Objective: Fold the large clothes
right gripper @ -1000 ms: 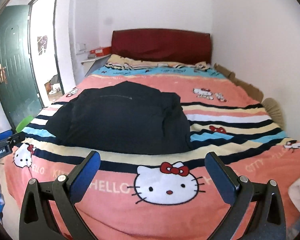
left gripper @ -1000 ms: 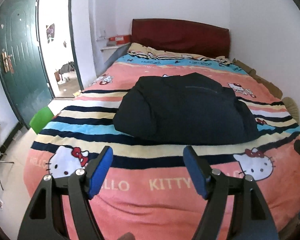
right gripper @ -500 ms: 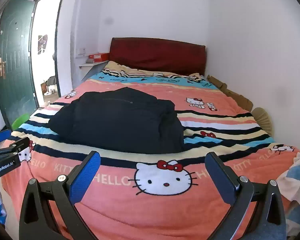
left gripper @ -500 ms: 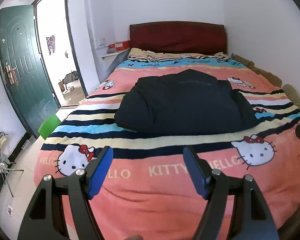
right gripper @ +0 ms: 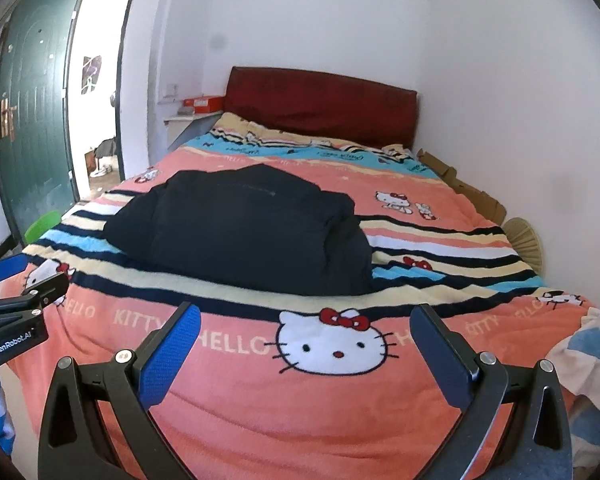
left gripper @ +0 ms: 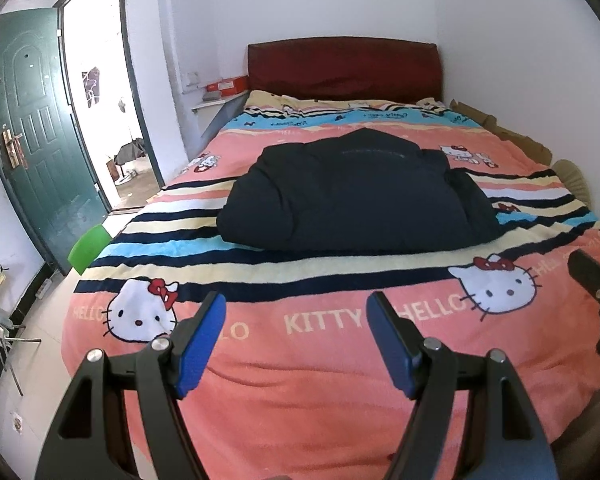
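Note:
A dark navy padded jacket (left gripper: 356, 196) lies in a folded bundle in the middle of the bed (left gripper: 300, 392), also seen in the right wrist view as the jacket (right gripper: 244, 232). My left gripper (left gripper: 296, 320) hangs open over the foot of the bed, well short of the jacket, nothing between its blue pads. My right gripper (right gripper: 306, 332) is open too, wider, above the cartoon-cat blanket (right gripper: 340, 408) near the foot edge. Each gripper shows at the edge of the other's view: the right one (left gripper: 596, 300) and the left one (right gripper: 16, 300).
A dark red headboard (left gripper: 344, 64) stands against the far wall. A green door (left gripper: 32, 136) hangs open on the left beside a bright doorway, with a green stool (left gripper: 90, 244) by the bed. Cardboard (right gripper: 460, 184) lines the right wall. A pale cloth (right gripper: 588, 360) lies at the right.
Both views have drawn back from the bed and tilted up a little, so the jacket looks smaller and farther off. Both grippers keep the same opening.

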`<state>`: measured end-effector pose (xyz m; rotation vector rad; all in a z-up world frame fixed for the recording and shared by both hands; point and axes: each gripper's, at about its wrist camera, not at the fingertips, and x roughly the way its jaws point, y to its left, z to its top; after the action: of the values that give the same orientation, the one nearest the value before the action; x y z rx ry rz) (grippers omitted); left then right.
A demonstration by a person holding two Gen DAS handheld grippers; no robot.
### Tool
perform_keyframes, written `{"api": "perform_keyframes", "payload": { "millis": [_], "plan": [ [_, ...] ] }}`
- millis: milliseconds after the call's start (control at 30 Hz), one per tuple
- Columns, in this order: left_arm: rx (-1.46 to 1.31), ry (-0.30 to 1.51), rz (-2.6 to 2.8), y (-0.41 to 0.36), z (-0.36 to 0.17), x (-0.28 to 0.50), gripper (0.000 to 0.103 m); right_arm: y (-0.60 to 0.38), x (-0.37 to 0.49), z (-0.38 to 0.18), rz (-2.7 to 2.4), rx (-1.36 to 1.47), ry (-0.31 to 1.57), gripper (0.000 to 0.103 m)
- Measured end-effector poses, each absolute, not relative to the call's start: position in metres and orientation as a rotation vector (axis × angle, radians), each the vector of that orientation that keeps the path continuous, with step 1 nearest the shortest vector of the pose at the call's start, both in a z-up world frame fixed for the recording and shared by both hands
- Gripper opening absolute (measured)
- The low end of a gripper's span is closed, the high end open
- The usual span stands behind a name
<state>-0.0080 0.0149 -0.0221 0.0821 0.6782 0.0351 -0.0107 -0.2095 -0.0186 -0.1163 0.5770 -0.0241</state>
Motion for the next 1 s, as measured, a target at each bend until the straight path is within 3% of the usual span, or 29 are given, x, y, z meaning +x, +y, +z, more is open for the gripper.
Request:
{"api": "perform_keyframes", "payload": {
  "millis": [1000],
  "plan": [
    [0.050, 0.753, 0.020, 0.022, -0.049, 0.012, 0.071, -0.184, -0.004, -0.031, 0.001, -0.198, 0.598, 0.103]
  ]
}}
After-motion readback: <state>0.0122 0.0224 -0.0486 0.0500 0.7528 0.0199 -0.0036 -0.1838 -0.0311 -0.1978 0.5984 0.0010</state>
